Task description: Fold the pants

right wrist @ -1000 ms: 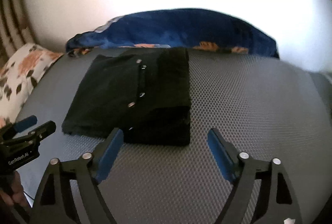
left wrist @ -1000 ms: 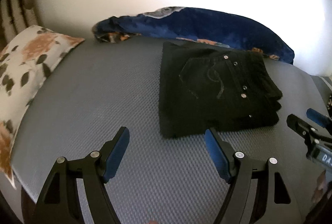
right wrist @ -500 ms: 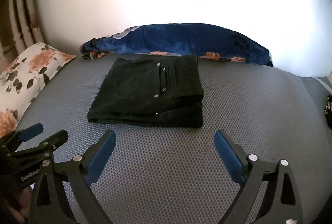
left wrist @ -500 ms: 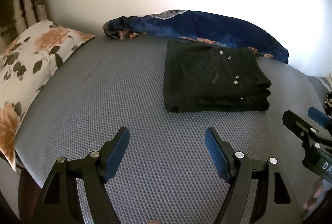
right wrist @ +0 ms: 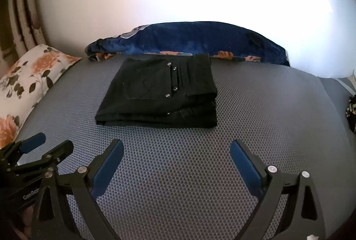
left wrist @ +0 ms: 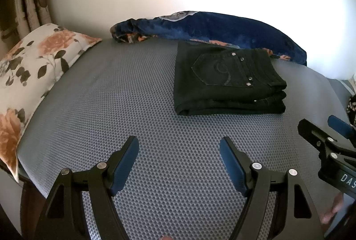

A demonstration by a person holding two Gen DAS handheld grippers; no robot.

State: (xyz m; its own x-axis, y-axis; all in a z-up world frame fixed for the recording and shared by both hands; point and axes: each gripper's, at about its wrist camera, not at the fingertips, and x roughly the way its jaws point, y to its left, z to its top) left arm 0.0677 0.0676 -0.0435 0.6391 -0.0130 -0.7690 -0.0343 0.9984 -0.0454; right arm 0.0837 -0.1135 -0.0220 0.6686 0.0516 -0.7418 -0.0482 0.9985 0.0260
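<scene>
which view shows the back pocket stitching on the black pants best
The left wrist view: the curl stitched on the back pocket of the folded black pants reads clearly. The right wrist view shows the same pocket and its rivets, but the stitching is barely visible.

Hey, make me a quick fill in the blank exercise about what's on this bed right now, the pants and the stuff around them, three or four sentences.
1. The black pants lie ____ into a compact stack on the gray mattress.
2. Behind the pants lies a crumpled ____ blanket.
3. The pillow has a ____ print.
4. Both the left tongs and the right tongs hold ____.

Missing words: folded; blue; floral; nothing
</scene>
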